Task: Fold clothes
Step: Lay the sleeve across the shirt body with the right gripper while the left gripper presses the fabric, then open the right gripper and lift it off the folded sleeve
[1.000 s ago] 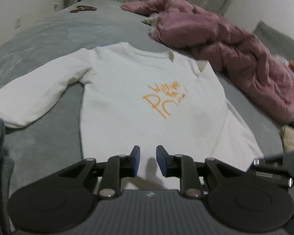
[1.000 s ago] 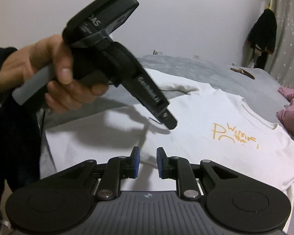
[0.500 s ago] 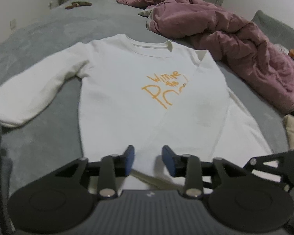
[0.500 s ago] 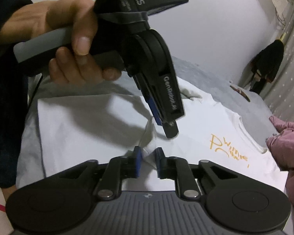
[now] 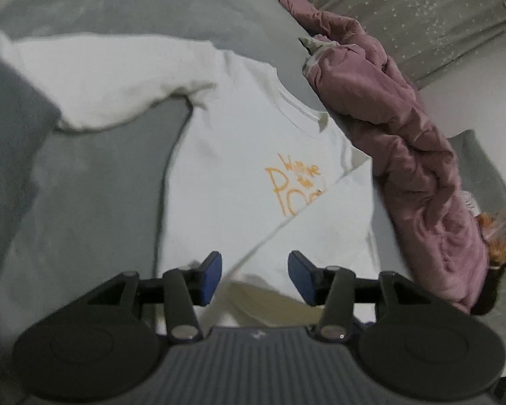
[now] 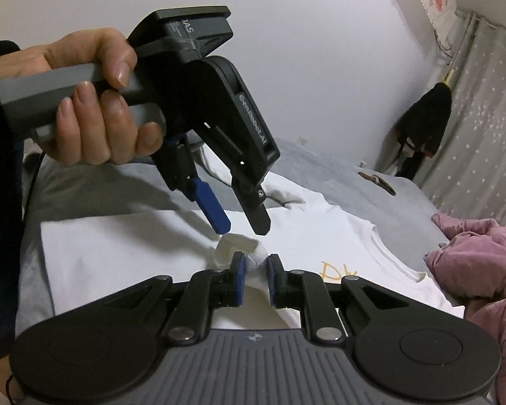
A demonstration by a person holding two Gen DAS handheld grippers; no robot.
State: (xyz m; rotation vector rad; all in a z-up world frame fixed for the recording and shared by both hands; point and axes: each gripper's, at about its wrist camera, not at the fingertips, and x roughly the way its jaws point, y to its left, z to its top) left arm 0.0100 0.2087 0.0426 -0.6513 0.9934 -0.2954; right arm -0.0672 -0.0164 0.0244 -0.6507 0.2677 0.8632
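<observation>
Fabric bunches between the fingers of the right gripper [image 6: 255,271], whose jaws stand narrow and pinch a small peak of the white sweatshirt [image 6: 124,246] lifted off the bed [image 6: 337,172]. Just above that peak hovers the left gripper [image 6: 241,227], held in the person's left hand [image 6: 91,101]; its jaws stand spread, gripping nothing, the blue pad [image 6: 212,207] and the black finger apart over the cloth. Seen from its own camera, the left gripper [image 5: 254,275] shows the same wide gap, with the sweatshirt [image 5: 226,168] lying front up on the grey bedcover, its orange lettering [image 5: 291,189] partly covered by a panel already folded across from the side nearest the pink blanket [image 5: 404,128]. One sleeve [image 5: 111,77] lies stretched away over the bed, not yet folded in.

Risk, by this reading, sits in the small bite: only a thin pinch of cloth is held, and a quick lift could let it slip free and drop the fold crooked. Should the open left gripper close on the same peak, both may catch more than one layer and drag the folded panel out of line. Farther off, the blanket lies touching the sweatshirt's edge near the collar, so a wide sweep could snag it. Beyond, a dark garment [image 6: 425,128] hangs by the curtain [image 6: 482,128], well apart.
</observation>
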